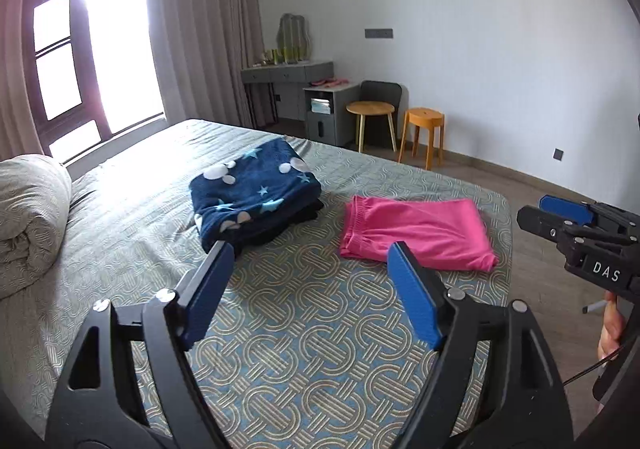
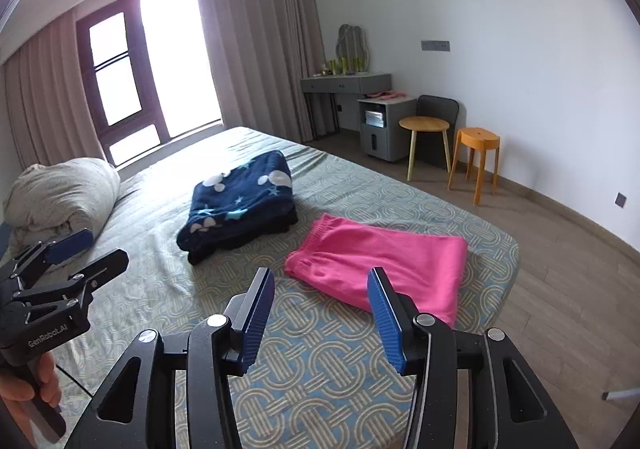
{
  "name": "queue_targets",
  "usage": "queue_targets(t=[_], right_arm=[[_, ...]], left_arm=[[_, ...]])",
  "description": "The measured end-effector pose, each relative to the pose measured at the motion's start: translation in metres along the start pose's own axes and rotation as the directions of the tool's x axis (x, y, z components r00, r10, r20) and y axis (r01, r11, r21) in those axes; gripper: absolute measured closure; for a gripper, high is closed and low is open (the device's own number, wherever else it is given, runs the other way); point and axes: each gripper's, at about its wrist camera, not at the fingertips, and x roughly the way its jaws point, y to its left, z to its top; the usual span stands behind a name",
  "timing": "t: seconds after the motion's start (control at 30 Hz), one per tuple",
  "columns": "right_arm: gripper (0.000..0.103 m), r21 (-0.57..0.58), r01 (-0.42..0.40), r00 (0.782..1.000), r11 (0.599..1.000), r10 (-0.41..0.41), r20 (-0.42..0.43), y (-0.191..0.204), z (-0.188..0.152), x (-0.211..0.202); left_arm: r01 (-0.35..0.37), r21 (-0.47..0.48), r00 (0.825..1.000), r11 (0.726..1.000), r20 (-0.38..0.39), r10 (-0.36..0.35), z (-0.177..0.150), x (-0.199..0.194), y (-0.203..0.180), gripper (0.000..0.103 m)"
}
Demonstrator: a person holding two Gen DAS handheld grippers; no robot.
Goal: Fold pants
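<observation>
Both pairs of jaws spread, nothing between pads: left gripper (image 1: 310, 261) wide, right gripper (image 2: 322, 287) narrower, each raised above bed (image 2: 320, 369). Pink pants (image 2: 380, 269), folded flat, lie near bed's foot corner; folded navy star blanket (image 1: 252, 189) just beside, apart. Rolled duvet (image 1: 28, 217) at head end.

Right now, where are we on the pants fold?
Looks done: the pink pants lie folded flat on the bed, beside a folded navy star blanket stack. In hand: nothing. The left claw and right claw hang open above the bed, clear of the cloth. Left: little visible, perhaps stacking the pants.
</observation>
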Motion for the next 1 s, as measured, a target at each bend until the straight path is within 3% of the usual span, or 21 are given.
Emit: queue_targets(t=[0.2,0.37,0.53,0.77,1.0], right_arm=[[0.044,-0.074,0.006,0.998,0.997,-0.001,0.059,0.040,-0.002,-0.040],[0.035,-0.096,0.048,0.997,0.994,-0.041,0.070,0.052,-0.021,-0.060],[0.035,-0.081,0.065,0.998,0.995,-0.063,0.023,0.042,-0.045,-0.067],[0.035,-0.035,0.109,0.994,0.993,-0.110,-0.027,0.030,-0.068,-0.069],[0.035,-0.016,0.114,0.992,0.993,-0.115,-0.053,0.025,-0.078,-0.066]], left_arm=[[-0.028,-0.025,0.998,0.999,0.047,0.029,-0.015,-0.049,0.017,0.008],[-0.010,-0.010,0.999,1.000,0.043,0.011,-0.035,-0.063,0.007,0.005],[0.034,-0.015,0.999,0.999,0.014,-0.033,-0.052,-0.060,-0.005,0.005],[0.099,-0.093,0.994,0.991,-0.039,-0.103,-0.067,-0.044,-0.014,0.005],[0.099,-0.086,0.992,0.991,-0.064,-0.105,-0.072,-0.038,-0.026,0.005]])
